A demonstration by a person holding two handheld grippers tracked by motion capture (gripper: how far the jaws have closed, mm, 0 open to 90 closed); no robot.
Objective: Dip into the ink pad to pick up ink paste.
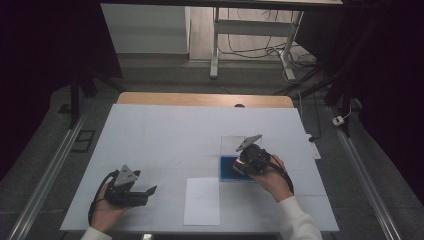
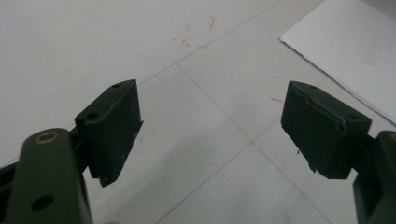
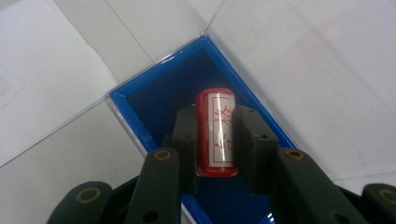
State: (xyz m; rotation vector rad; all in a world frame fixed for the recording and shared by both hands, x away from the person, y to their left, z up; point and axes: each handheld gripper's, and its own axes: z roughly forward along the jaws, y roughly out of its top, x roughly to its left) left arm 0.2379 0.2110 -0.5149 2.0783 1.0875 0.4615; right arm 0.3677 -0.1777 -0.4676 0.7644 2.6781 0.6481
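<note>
The right gripper [image 3: 215, 140] jaws clench a red stamp [image 3: 215, 132] over the blue box [image 3: 154, 100]; left gripper [image 2: 210, 126] released. Paper [image 1: 201, 201] lies nearby on the white counter [image 1: 165, 135].

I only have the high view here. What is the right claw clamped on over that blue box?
Observer: The right claw is shut on a red cylindrical stamp with a white label bearing red characters.
Operator: Is the stamp still in the box?
Observer: It sits over the dark blue lining of the blue box, whose walls are clear plastic; I cannot tell if it touches the bottom.
Operator: And the left claw?
Observer: The left claw is open, with bare table between its jaws and the white sheet of paper off to one side.
</note>
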